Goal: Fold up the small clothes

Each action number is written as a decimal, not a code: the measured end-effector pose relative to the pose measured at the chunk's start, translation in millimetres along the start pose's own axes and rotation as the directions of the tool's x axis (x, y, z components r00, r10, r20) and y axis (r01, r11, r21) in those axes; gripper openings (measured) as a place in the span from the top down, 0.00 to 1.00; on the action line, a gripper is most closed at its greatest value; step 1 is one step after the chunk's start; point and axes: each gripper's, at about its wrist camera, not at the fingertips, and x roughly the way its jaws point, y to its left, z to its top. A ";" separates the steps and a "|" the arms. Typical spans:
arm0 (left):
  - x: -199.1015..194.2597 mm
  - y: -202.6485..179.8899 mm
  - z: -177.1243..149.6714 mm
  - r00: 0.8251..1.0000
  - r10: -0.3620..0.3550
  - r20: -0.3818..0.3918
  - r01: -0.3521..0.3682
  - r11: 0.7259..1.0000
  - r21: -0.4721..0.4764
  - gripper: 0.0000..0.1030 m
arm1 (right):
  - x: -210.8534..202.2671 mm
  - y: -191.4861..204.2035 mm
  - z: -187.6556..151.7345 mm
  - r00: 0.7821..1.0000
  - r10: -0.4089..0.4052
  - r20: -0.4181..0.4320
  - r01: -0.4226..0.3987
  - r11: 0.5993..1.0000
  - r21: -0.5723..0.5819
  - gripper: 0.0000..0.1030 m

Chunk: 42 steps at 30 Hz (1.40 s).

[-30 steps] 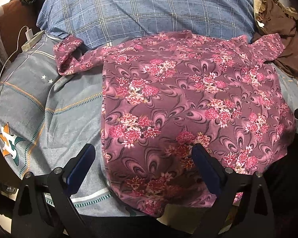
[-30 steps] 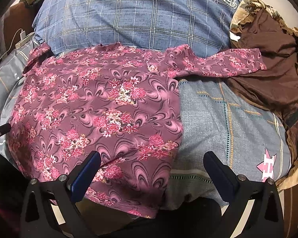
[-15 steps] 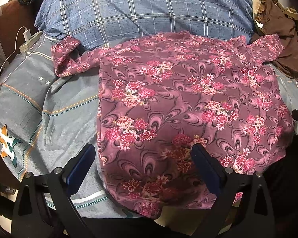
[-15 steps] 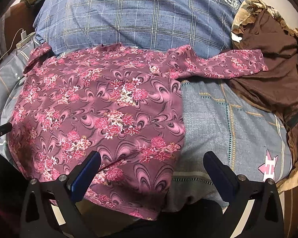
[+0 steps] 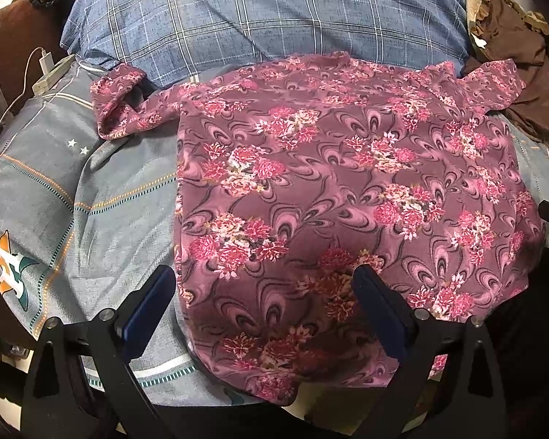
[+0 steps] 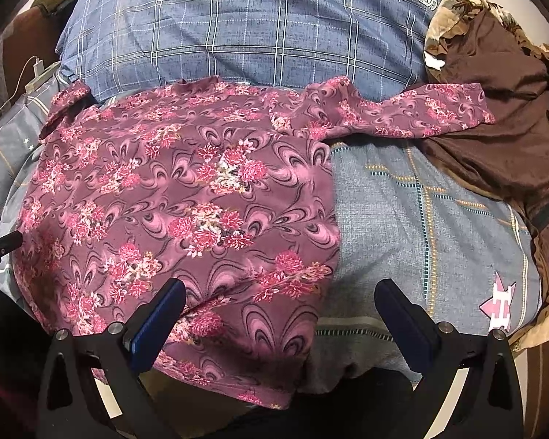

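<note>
A maroon top with pink flowers (image 5: 329, 190) lies spread flat on the grey bedsheet (image 5: 91, 190), hem hanging over the near edge. Its left sleeve (image 5: 117, 106) is bunched near the pillow. In the right wrist view the top (image 6: 186, 201) fills the left half and its right sleeve (image 6: 402, 117) stretches out to the right. My left gripper (image 5: 263, 292) is open and empty above the hem's left corner. My right gripper (image 6: 280, 307) is open and empty above the hem's right corner. Neither touches the cloth.
A blue plaid pillow (image 5: 256, 18) lies behind the top. Brown clothing (image 6: 494, 128) is heaped at the right. A white charger and cable (image 5: 51, 69) lie at the far left. The bed's near edge runs just under the grippers.
Both grippers have shifted slightly; the top sits a little lower and more to the right in the right wrist view. Both grippers stay open and empty.
</note>
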 end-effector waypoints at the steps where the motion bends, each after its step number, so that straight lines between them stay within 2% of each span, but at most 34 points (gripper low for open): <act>1: 0.6 0.4 0.3 1.000 -0.001 -0.003 0.001 1.000 -0.002 0.04 | -0.1 -0.2 0.2 1.000 0.000 0.001 0.000 1.000 0.001 0.00; 16: 6.1 -0.1 3.3 1.000 0.006 -0.020 -0.006 1.000 -0.002 0.04 | 1.6 -4.7 1.9 1.000 0.011 0.006 -0.011 1.000 0.019 0.00; 22: 10.1 7.1 7.9 0.999 0.007 -0.032 -0.007 1.000 -0.014 0.04 | 3.5 -19.2 1.3 0.997 0.072 0.005 -0.073 0.996 0.055 0.01; 25: 13.0 27.9 13.3 0.999 0.001 -0.043 -0.004 0.998 -0.059 0.04 | -0.3 -40.6 -2.2 0.995 0.103 0.010 -0.104 0.990 0.091 0.05; 27: 19.9 52.7 16.9 0.997 -0.002 -0.077 -0.007 0.993 -0.120 0.04 | -2.8 -56.2 -7.0 0.993 0.118 0.011 -0.119 0.986 0.117 0.12; 32: 39.7 85.3 9.5 0.988 -0.056 -0.145 0.020 0.970 -0.243 0.04 | 5.0 -64.8 -22.7 0.983 0.182 -0.028 -0.177 0.975 0.131 0.15; 36: 56.6 78.9 1.7 0.975 -0.078 -0.209 0.027 0.972 -0.235 0.04 | 18.0 -45.5 -29.3 0.953 0.296 -0.065 -0.288 0.952 0.106 0.31; 38: 64.8 70.6 -1.1 0.969 -0.067 -0.237 0.018 0.979 -0.205 0.04 | 25.0 -34.5 -30.8 0.952 0.295 -0.083 -0.290 0.954 0.070 0.34; 40: 68.9 64.1 -1.3 0.966 -0.059 -0.250 0.012 0.983 -0.185 0.04 | 33.4 -29.0 -31.3 0.952 0.287 -0.107 -0.283 0.957 0.057 0.46; 42: 69.4 61.4 0.3 0.967 -0.056 -0.250 0.010 0.983 -0.181 0.04 | 38.1 -30.2 -31.6 0.943 0.311 -0.115 -0.305 0.950 0.072 0.95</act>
